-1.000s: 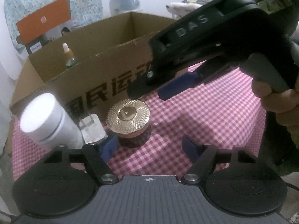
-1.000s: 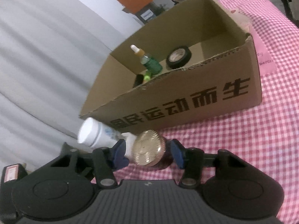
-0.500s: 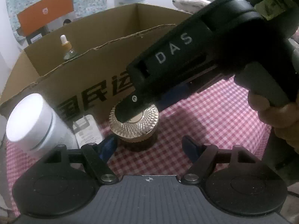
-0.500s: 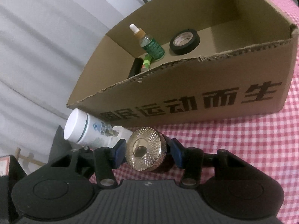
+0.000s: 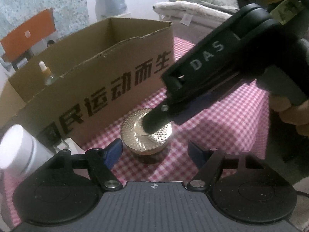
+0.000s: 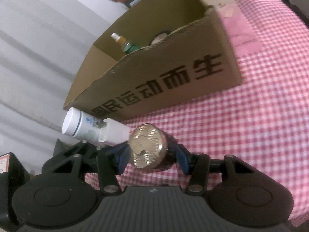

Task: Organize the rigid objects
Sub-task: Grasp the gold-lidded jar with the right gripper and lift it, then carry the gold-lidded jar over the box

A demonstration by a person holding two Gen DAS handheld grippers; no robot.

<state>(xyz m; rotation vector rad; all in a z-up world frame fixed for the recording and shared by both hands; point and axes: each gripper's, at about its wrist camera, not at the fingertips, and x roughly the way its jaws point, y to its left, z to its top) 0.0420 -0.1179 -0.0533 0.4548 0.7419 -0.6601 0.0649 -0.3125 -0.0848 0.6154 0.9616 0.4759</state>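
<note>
A jar with a gold patterned lid (image 5: 135,135) stands on the pink checked cloth just in front of the cardboard box (image 5: 115,77). My right gripper (image 6: 152,158) reaches down around the jar (image 6: 146,148), a blue pad close on each side; I see no squeeze and the jar rests on the cloth. In the left wrist view one of its black fingers (image 5: 154,121) crosses the lid. My left gripper (image 5: 154,150) is open and empty, just short of the jar. A white bottle (image 6: 77,123) lies on its side left of the jar.
The box (image 6: 154,77) holds a dropper bottle (image 6: 123,44) and a roll of black tape (image 6: 160,36). A person's hand (image 5: 297,116) holds the right gripper's handle. Checked cloth (image 6: 251,135) stretches away to the right of the jar. A white wall lies left.
The right gripper has come down from above the jar until its fingers flank it. The left gripper has shifted so the jar sits more central before it. Neither opening has visibly changed.
</note>
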